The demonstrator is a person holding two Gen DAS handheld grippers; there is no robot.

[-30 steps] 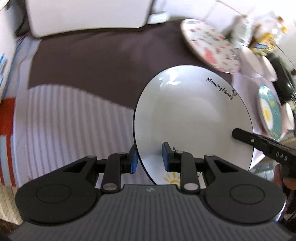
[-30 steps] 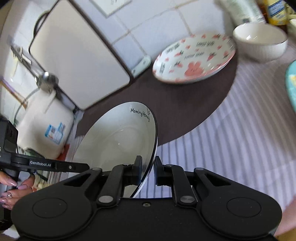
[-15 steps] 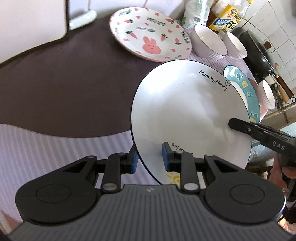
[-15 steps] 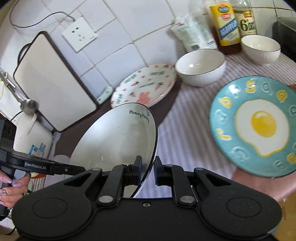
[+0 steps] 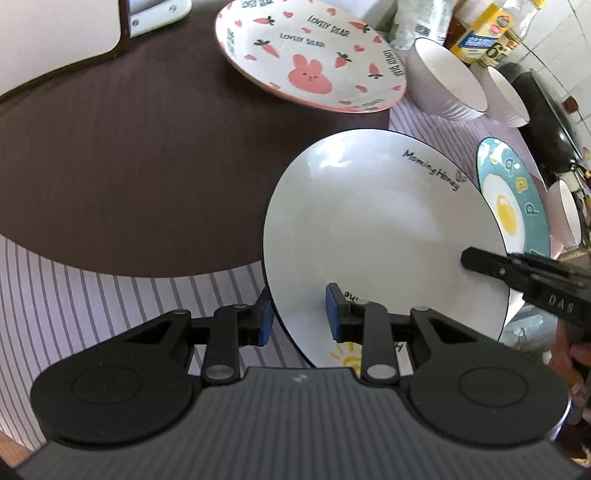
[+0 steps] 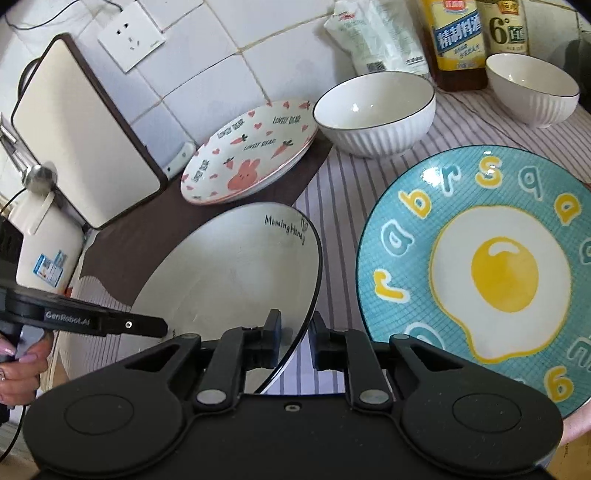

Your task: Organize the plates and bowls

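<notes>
Bright daylight, probably from the upper right; glare is seen on the white plate [image 5: 376, 236]. Strong fisheye bending and slight blur are noted at edges.

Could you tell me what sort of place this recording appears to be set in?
Most likely a home kitchen counter: a tiled wall with a socket, bottles of cooking oil behind bowls, a dark wok and a cutting board leaning against the wall.

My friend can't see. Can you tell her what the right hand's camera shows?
The right tongs pinch the rim of a round white plate with black lettering, tilted above a striped cloth. Beside it lies a blue plate painted with a fried egg; behind sit a pink bunny plate and two white ribbed bowls.
</notes>
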